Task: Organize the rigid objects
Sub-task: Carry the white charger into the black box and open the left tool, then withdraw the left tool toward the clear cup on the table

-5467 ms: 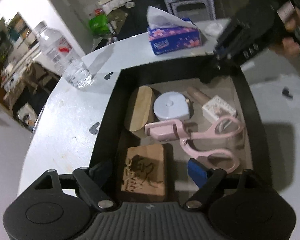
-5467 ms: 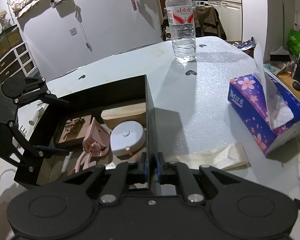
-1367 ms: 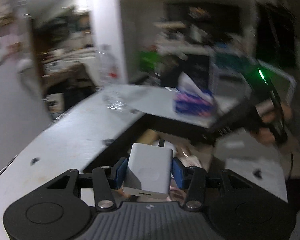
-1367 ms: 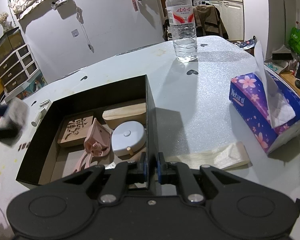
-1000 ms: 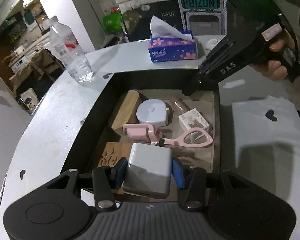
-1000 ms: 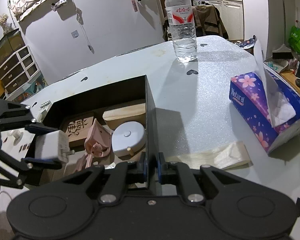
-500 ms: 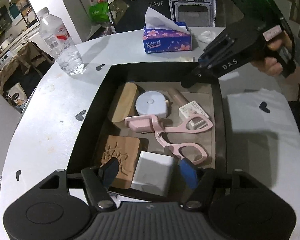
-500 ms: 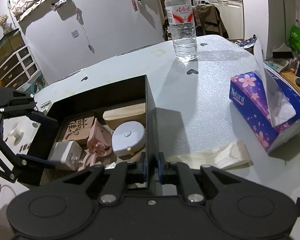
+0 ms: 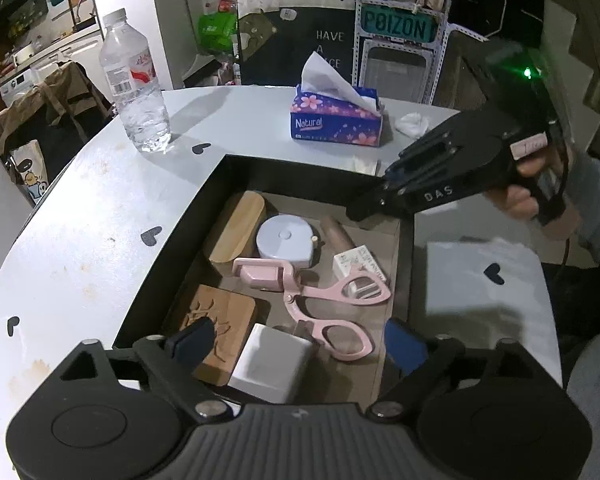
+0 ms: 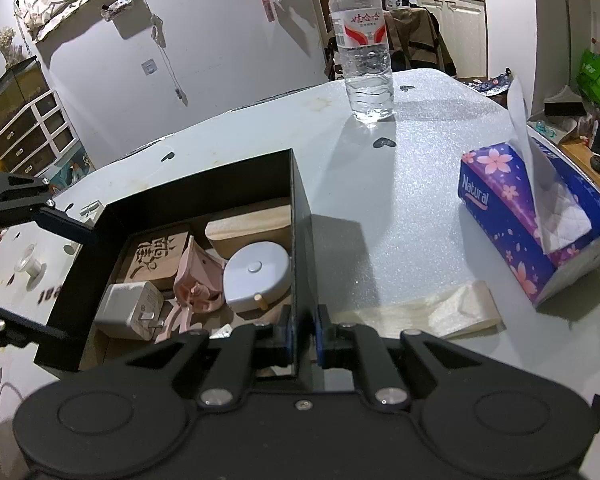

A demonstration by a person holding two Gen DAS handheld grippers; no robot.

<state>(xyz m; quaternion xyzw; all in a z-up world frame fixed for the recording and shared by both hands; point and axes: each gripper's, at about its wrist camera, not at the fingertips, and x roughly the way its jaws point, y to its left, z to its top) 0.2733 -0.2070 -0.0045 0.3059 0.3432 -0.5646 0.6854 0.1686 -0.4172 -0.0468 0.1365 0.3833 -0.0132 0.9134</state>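
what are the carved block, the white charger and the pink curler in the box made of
Carved block: looks like wood, matte tan with visible grain and characters cut into its face. White charger: seems hard plastic, smooth satin shell, with metal prongs at one end. Pink curler: probably moulded plastic, uniform pastel colour with a slight sheen; any metal parts can't be made out.

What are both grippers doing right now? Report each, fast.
Left gripper: jaws opening, white charger released in the black box.
Right gripper: shut on the black box wall.
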